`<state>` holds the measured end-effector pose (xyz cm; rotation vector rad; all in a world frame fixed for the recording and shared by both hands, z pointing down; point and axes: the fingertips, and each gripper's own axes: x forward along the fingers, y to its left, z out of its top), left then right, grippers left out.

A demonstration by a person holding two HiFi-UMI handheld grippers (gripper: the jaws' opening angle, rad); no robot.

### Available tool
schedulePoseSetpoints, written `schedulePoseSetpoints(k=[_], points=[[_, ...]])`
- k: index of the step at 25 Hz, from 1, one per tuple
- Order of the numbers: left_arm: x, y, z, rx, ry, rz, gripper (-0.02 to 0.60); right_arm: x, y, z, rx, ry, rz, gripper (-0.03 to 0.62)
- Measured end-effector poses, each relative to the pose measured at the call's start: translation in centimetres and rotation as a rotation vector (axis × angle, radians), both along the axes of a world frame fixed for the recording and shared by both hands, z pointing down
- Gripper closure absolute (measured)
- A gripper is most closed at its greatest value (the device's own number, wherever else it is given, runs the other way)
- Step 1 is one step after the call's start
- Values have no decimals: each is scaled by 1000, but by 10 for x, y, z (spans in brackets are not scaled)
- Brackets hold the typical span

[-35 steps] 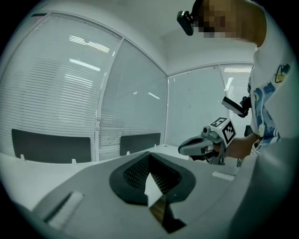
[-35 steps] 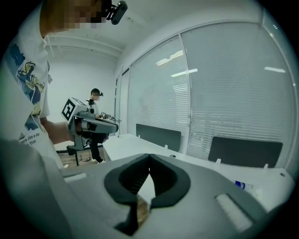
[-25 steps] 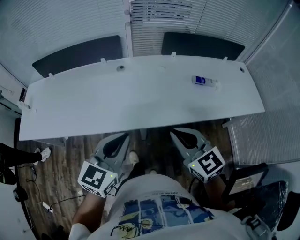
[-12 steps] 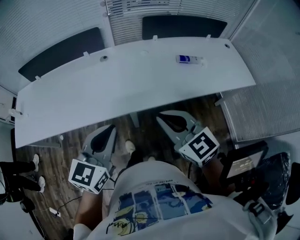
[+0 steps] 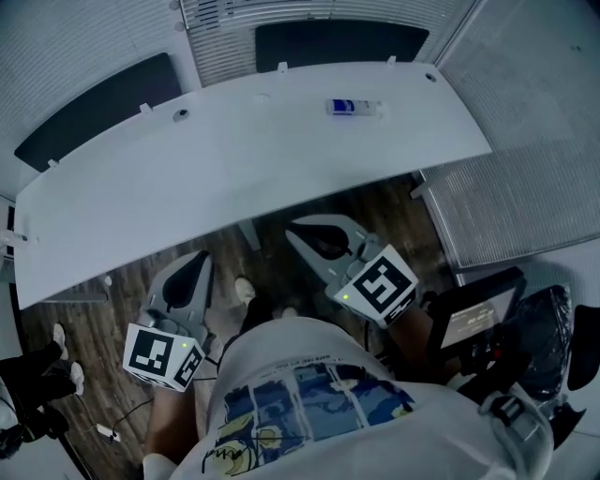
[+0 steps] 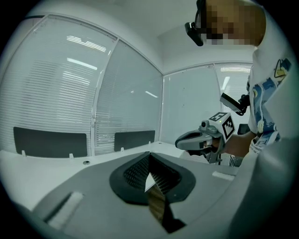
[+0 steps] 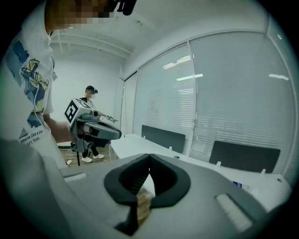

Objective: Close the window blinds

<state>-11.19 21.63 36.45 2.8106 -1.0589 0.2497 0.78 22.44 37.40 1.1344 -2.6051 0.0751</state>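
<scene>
The window blinds (image 5: 281, 13) hang with their slats horizontal beyond the far edge of the white desk (image 5: 187, 187), behind the two dark panels (image 5: 339, 43) that stand along that edge. You hold both tools on the desk's near side, over the wood floor (image 5: 272, 272), well apart from the blinds and pointed toward them. Your left gripper (image 5: 200, 259) has its jaws pressed together on nothing. Your right gripper (image 5: 298, 231), just beside the near edge, is likewise closed and empty. A small blue-labelled bottle (image 5: 354, 108) lies near the desk's far right corner.
</scene>
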Motion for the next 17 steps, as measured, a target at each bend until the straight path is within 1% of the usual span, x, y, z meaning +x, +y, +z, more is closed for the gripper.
schedulePoseSetpoints(k=[8,11,13,17], points=[[1,3,4,-11,-14,1,580,-2,-2,1,23,13,-28,591],[2,3,10,-21,-17,12,580,-2,-1,3,20,7,-23,592],[1,3,13,-38,-18,26,580,-1,0,7,-1,9,-9,592],[-5,13,24,-102,-29,72,580,-2,14,22,-80,10,34,591]])
